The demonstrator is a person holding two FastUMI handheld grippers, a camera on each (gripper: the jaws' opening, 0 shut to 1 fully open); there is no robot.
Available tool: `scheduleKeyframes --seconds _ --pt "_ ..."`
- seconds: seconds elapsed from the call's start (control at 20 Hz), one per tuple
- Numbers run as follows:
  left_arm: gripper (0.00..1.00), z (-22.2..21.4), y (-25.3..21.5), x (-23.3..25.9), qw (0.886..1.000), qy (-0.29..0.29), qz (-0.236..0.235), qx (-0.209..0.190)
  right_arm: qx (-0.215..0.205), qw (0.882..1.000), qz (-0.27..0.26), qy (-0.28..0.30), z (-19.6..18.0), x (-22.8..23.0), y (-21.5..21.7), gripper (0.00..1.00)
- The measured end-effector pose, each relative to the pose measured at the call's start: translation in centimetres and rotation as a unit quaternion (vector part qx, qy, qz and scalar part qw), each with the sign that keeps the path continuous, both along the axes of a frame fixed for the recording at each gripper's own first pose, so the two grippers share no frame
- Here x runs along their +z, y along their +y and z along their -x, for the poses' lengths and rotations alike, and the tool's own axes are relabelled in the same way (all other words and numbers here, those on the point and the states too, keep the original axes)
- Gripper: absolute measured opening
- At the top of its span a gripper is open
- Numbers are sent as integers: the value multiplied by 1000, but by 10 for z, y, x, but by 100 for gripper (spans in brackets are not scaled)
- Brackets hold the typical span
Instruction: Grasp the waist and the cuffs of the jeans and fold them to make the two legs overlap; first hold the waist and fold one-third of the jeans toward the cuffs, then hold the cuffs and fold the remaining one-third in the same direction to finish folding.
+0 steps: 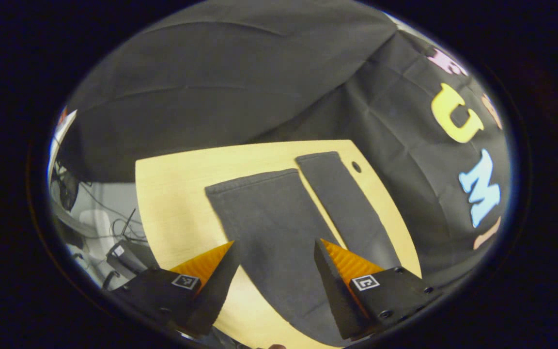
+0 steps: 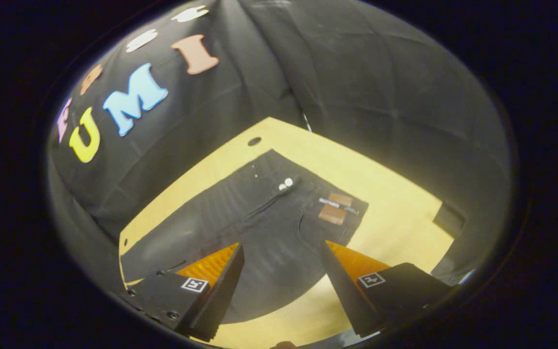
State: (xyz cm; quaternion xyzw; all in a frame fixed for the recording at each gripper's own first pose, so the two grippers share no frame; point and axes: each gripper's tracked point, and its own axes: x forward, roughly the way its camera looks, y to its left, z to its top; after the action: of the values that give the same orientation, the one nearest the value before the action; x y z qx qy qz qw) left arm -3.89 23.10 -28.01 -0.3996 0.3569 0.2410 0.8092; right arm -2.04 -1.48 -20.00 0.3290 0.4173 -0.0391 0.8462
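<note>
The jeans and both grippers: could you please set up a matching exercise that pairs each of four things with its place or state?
Things:
1. jeans legs
2. jeans waist
3. left gripper
4. table hole

Places or states:
A. open, above the leg end
B. in the bare tabletop past the waistband
C. lying apart, not yet overlapped
D. lying flat, button showing

Pairs: 1-C, 2-D, 3-A, 4-B

— The jeans (image 2: pixel 259 223)?
— Dark, spread flat on the table, front up, waist button and a brown tag showing.
— And the legs (image 1: pixel 279 228)?
— Apart in a V, cuffs unfolded.
</note>
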Motion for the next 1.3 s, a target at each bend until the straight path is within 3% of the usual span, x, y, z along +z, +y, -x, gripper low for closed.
scheduleKeyframes --seconds 0.25,0.5,0.6,0.7,1.0,1.15,1.2,1.3 --pt "99 4 31 -56 992 42 91 72 -33 997 -53 48 4 -11 0 96" --pt "99 -3 29 -96 982 66 146 96 -88 984 -123 96 10 -15 -9 96" --pt "95 -15 34 -97 982 50 153 95 -113 978 -136 110 9 -15 -18 96" --pt "97 -24 33 -96 983 44 157 87 -132 972 -151 121 8 -23 -23 95" --pt "94 -50 24 -97 982 26 173 73 -145 959 -208 124 -12 -31 -6 95" --pt "89 -63 16 -101 979 15 189 72 -135 957 -223 127 -21 -40 5 85" --pt "82 -66 14 -105 977 13 198 76 -132 958 -217 131 -22 -46 4 81" --pt "65 -65 16 -111 974 10 208 83 -128 960 -207 137 -20 -52 3 47"
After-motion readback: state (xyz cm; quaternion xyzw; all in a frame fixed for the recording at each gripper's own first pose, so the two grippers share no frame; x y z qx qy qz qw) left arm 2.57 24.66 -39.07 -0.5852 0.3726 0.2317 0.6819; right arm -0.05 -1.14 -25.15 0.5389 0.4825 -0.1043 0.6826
